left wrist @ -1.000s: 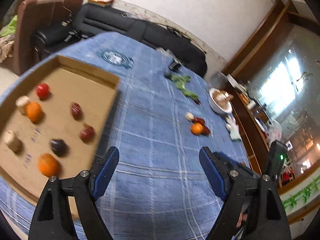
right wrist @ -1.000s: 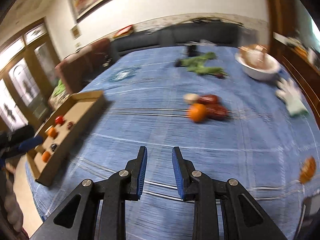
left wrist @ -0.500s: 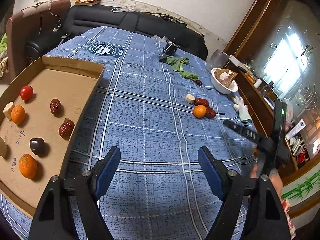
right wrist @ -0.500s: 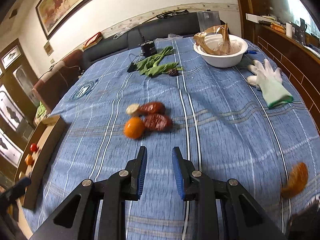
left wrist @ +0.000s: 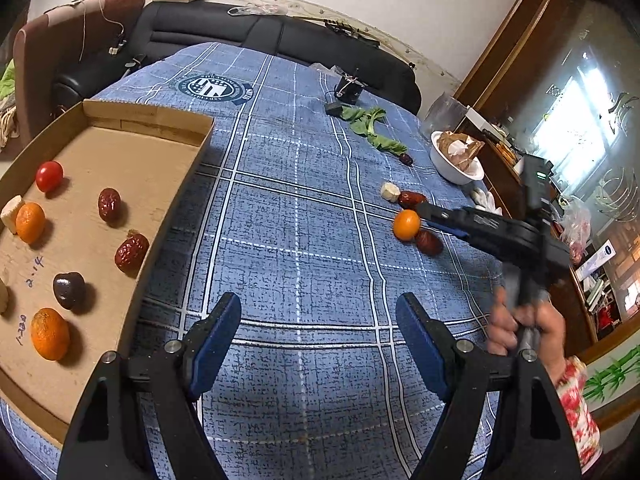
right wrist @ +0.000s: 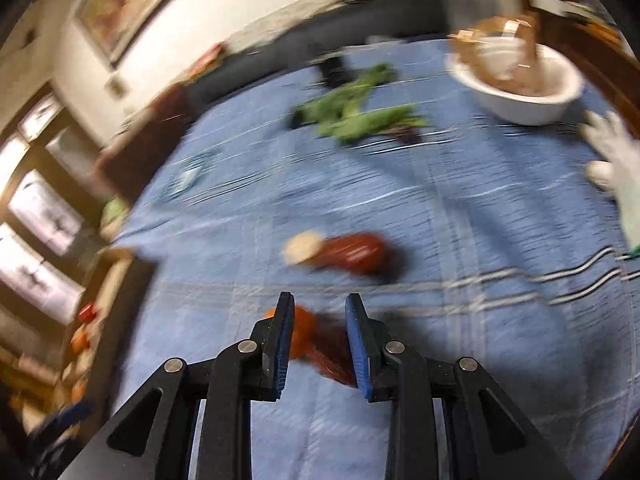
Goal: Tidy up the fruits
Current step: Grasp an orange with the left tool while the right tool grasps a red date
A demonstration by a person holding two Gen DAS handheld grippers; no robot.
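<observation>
Blue-padded right claw [right wrist: 320,334] opening | orange [right wrist: 300,330], date [right wrist: 332,350] between

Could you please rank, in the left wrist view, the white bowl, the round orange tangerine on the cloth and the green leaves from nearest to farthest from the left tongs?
1. Round orange tangerine, right of centre.
2. White bowl, far right.
3. Green leaves, beyond, towards the sofa.
</observation>
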